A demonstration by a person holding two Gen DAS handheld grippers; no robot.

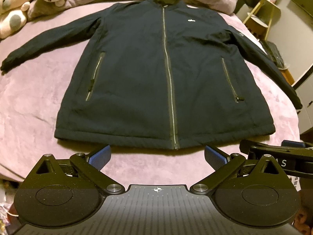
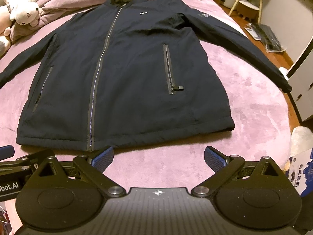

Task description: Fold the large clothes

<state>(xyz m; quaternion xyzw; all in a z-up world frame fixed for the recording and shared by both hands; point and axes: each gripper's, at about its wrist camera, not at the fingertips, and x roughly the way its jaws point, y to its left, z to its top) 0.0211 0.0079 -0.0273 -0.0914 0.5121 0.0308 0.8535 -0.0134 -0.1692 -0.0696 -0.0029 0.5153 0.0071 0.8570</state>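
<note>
A dark navy jacket (image 1: pixel 156 74) lies face up and zipped across the centre of both views, spread flat on a mauve bedspread (image 1: pixel 35 107), collar toward the top of the frame and hem just above the grippers. Its left-frame sleeve (image 1: pixel 49 41) stretches out toward the stuffed toys (image 1: pixel 17 5) in the upper left; the other sleeve (image 2: pixel 244 45) runs down toward the right edge of the bed, near a white cabinet (image 2: pixel 301 86). The left gripper (image 1: pixel 157 156) hovers at the bottom of its view with jaws spread wide and nothing between them, short of the hem near the foot of the zip (image 1: pixel 170 90). The right gripper (image 2: pixel 158 156) is likewise wide apart and empty, just below the hem (image 2: pixel 137 137) on the right half of the garment. The jacket looks lightly padded and soft, so it should drape and sag rather than hold a crease, and its smooth shell may slide on the plush cover. It is probably light but bulky. The likeliest holds appear to be the thick hem corners, the cuffs or the shoulder seams, where doubled fabric gives the pads something to bite, rather than the flat front panels
</note>
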